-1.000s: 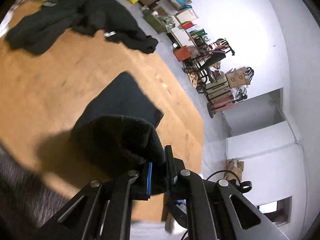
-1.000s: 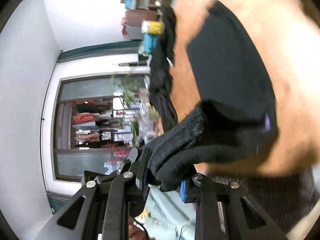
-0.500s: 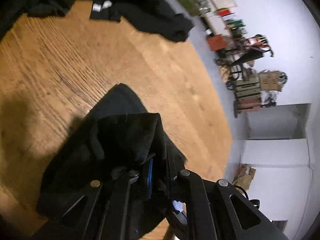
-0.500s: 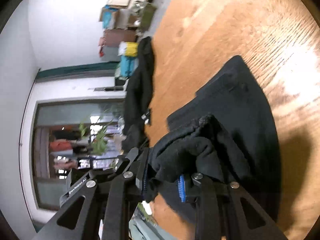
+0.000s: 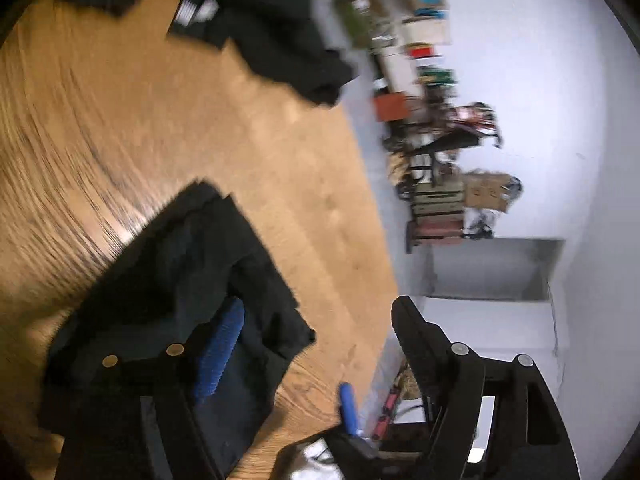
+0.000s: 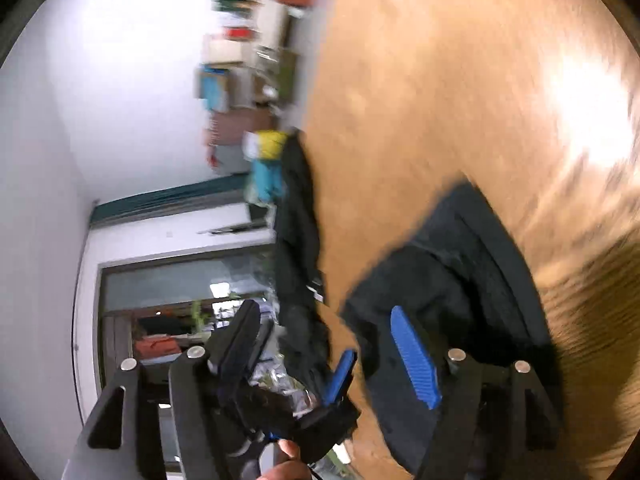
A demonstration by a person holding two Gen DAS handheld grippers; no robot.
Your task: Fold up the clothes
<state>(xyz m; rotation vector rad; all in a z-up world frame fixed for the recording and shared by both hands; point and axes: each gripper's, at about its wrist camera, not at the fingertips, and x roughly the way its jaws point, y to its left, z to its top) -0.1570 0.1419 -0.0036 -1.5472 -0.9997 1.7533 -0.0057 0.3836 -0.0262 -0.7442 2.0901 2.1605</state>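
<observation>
Left wrist view: the left gripper [image 5: 320, 320] has its jaws swinging open, nothing pinched between them. The folded black garment [image 5: 180, 280] lies flat on the wooden table [image 5: 200, 120], under the left finger. A pile of dark clothes [image 5: 260, 20] sits further back.

Right wrist view: the right gripper [image 6: 332, 340] is opening too, and the garment [image 6: 460, 280] sits loose on the table [image 6: 440, 80].

Two handheld black grippers, left gripper [image 5: 316, 320] and right gripper [image 6: 324, 332], show angular linkage fingers, silver pivot screws and ribbed blue pads [image 6: 414, 358] inside each fingertip.
</observation>
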